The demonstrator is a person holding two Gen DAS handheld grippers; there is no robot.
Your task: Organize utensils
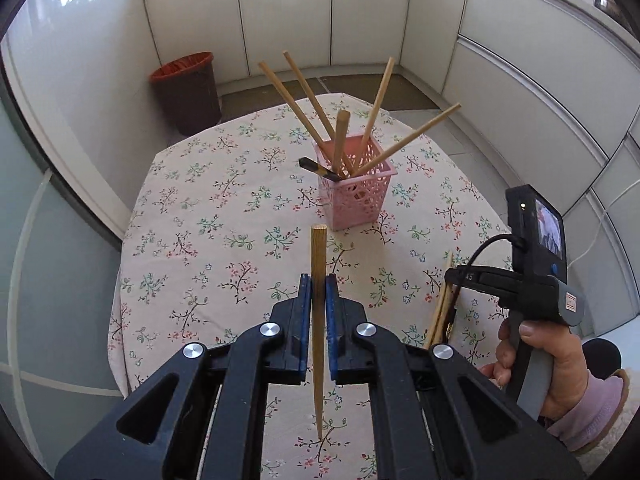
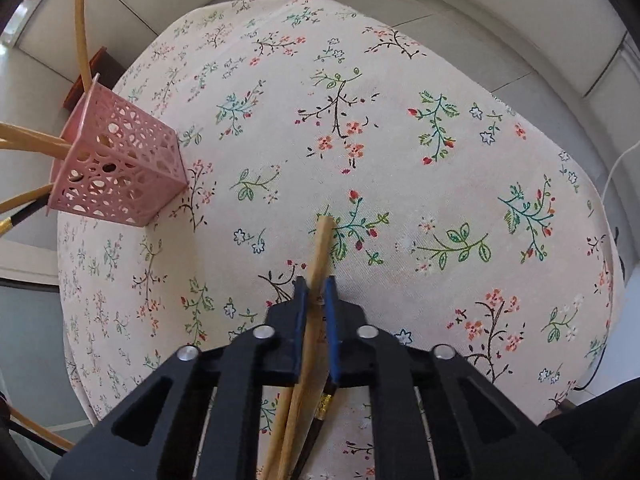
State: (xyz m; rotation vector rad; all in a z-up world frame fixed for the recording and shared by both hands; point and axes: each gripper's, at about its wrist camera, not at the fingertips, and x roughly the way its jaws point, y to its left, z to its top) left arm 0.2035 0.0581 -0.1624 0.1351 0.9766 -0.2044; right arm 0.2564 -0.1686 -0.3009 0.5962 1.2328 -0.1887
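A pink perforated holder [image 1: 354, 184] [image 2: 116, 172] stands on the floral tablecloth [image 1: 224, 216] with several wooden chopsticks and a dark one leaning out of it. My left gripper [image 1: 318, 284] is shut on a single wooden chopstick [image 1: 318, 264], held above the table with its blunt end toward the holder. My right gripper [image 2: 316, 286] is low over the cloth, its blue pads shut on a wooden chopstick [image 2: 320, 248]. Under that gripper lie another wooden chopstick [image 2: 276, 432] and a dark one with a gold band [image 2: 324, 404]. In the left wrist view a hand holds the right gripper's handle [image 1: 536, 300].
A brown waste bin with a red rim [image 1: 188, 92] stands on the floor beyond the table's far left corner. White cabinets [image 1: 360, 16] line the back and right. The cloth-covered table [image 2: 440, 160] drops off at its edges on all sides.
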